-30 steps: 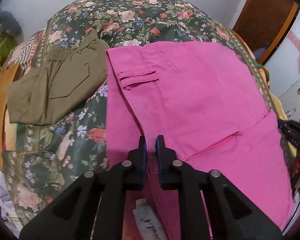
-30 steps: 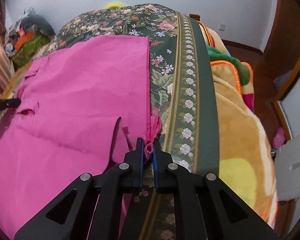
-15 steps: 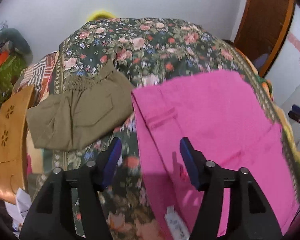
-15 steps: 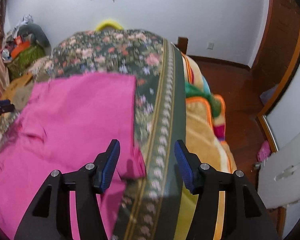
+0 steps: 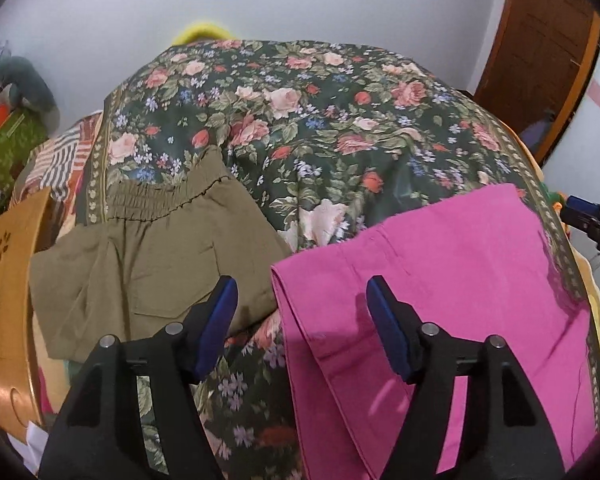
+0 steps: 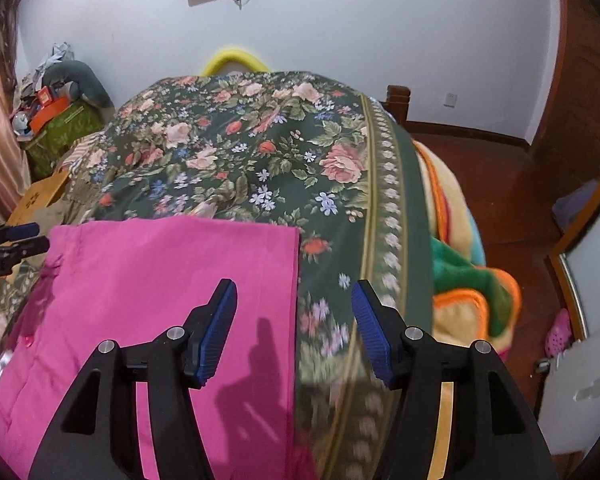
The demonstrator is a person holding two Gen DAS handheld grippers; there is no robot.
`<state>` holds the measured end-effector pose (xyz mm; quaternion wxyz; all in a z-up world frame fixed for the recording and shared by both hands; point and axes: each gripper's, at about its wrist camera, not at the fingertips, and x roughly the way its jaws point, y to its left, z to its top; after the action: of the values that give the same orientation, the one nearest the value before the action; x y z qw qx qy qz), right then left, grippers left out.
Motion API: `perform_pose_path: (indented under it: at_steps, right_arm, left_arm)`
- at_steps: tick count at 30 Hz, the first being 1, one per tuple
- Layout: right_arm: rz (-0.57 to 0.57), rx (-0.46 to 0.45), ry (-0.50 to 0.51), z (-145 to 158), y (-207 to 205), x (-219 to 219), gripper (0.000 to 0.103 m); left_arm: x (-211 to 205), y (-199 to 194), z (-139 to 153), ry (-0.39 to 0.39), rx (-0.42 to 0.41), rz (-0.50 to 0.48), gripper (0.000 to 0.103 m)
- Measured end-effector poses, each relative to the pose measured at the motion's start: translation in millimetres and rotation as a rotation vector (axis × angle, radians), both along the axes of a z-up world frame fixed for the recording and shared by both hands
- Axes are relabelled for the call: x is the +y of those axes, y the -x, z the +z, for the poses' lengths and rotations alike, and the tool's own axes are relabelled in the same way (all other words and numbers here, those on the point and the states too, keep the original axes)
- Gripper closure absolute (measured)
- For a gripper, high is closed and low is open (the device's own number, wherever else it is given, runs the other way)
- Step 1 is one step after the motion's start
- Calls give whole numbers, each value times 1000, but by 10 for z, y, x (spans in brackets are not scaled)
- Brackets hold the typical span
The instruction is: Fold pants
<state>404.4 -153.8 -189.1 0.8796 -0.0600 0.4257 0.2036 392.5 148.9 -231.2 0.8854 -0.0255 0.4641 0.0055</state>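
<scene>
The bright pink cotton pants (image 5: 440,280) lie folded flat on the bed, on a dark green bedspread with roses (image 5: 300,120). Their surface is smooth, with a straight top edge and a thick folded edge on the left side in the left wrist view. The lower part of the pants is cut off at 6 o'clock in both views, so the full shape is not visible.

The left gripper (image 5: 300,320) hovers above the left edge of the pants with jaws standing wide and nothing between them. The right gripper (image 6: 294,326) hovers above the right edge, its jaws opening, also with nothing between them; the bedspread under it is blurred.

At 9 o'clock from the pink pants lie olive green shorts with an elastic waist (image 5: 160,260), partly hidden behind the left gripper finger. At 3 o'clock, orange and green fleece blankets (image 6: 468,280) hang over the bed side.
</scene>
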Motion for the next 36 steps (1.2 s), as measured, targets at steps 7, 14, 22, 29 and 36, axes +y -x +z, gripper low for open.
perform_pose_path:
  at_steps: [7, 14, 22, 29, 36]
  right_arm:
    - [29, 74, -63, -247, -379, 120, 47]
    - [76, 91, -73, -404, -473, 294, 79]
    - [84, 24, -8, -290, -425, 392, 100]
    - [68, -122, -39, 370, -386, 388, 101]
    - [80, -250, -51, 1104, -136, 385, 101]
  left_arm:
    - [135, -108, -250, 83, 36, -2, 62]
    - [119, -154, -243, 116, 5, 0, 74]
    - [32, -121, -75, 69, -42, 9, 92]
    - [-35, -94, 456, -12, -141, 11, 92]
    - [-82, 56, 1087, -60, -248, -4, 93]
